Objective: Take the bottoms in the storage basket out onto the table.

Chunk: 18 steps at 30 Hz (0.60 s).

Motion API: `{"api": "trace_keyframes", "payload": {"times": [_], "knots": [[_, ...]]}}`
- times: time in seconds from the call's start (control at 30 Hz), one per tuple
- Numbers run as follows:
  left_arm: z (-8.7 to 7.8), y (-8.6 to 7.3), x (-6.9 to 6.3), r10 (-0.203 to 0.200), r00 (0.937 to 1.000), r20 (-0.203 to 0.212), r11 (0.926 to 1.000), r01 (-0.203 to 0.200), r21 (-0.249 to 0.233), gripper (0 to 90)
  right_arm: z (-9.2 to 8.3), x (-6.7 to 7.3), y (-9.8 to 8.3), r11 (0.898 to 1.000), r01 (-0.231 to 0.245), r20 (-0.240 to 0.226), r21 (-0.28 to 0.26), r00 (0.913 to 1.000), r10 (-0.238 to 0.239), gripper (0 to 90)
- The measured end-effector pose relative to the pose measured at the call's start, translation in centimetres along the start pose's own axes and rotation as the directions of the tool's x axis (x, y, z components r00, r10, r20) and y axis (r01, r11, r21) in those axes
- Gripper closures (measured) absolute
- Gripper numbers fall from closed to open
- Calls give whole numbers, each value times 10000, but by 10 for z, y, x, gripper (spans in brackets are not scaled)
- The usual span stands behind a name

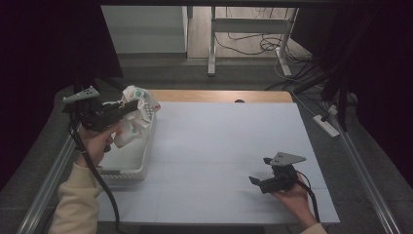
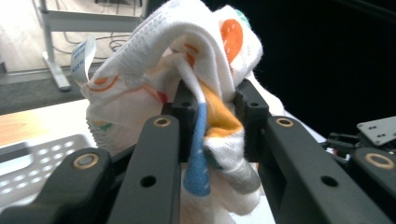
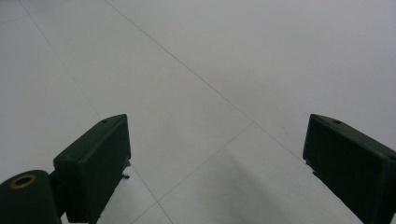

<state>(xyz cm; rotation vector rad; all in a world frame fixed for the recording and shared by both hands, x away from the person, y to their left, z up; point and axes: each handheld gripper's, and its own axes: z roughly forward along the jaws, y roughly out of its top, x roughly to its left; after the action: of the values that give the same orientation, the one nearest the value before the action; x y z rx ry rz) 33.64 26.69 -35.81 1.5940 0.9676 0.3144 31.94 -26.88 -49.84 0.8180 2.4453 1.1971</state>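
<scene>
A white tabletop [image 1: 229, 146] with thin seam lines fills the middle, its far edge a strip of bare wood [image 1: 219, 95], and it stands on a dark grey carpeted floor [image 1: 195, 75]. Beyond it, in a lit patch of pale floor, stand the grey metal legs of another desk [image 1: 212, 44] with loose black cables [image 1: 248, 44] trailing behind them, while the far left and far right fall into near darkness. To the right, a white power strip [image 1: 326, 125] lies on the carpet beside a metal rail [image 1: 363, 180].
</scene>
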Motion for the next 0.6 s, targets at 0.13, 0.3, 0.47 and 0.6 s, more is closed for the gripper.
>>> {"api": "trace_keyframes", "payload": {"times": [0.13,0.3,0.47,0.6], "knots": [[6,0,-6,127,9998,174,9999,-129,114,745,0,0,0,10000,11,0,-3,10000,-11,76],[12,-1,-13,257,9991,337,9995,-264,192,744,0,0,0,10000,11,1,-1,10000,-11,76],[13,-1,-15,301,9987,411,9993,-309,197,744,-1,0,0,10000,-1,17,10,10000,1,76],[13,0,-18,248,9970,736,9997,-251,34,744,0,0,0,10000,12,8,-1,10000,-12,76]]}}
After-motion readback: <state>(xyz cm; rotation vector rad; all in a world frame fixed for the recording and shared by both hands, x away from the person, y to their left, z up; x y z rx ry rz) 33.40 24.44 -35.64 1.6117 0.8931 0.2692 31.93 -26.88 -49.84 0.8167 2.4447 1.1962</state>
